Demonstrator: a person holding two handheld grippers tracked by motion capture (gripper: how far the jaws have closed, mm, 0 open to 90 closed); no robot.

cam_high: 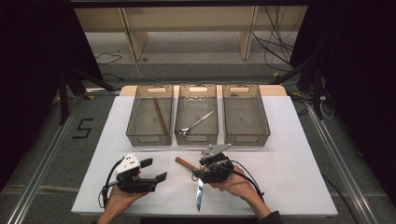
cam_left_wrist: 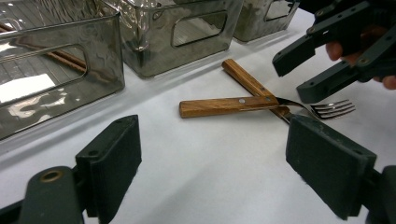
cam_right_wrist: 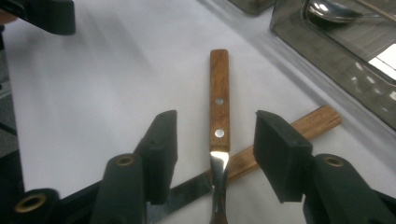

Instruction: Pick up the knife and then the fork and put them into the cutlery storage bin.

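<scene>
Straddling the fork point(cam_right_wrist: 219, 116) where it crosses the knife point(cam_high: 199, 193), the right gripper point(cam_right_wrist: 215, 140) has jaws apart, not yet pinching; the left gripper point(cam_high: 156, 170) waits open nearby.

Brown wooden fork handle point(cam_right_wrist: 219, 98), white table point(cam_right_wrist: 93, 93), smoky-grey bins point(cam_high: 196, 114).

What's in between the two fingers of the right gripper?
In the right gripper view, the fork's wooden handle lies between the right gripper's open fingers, untouched, crossing the knife.
</scene>
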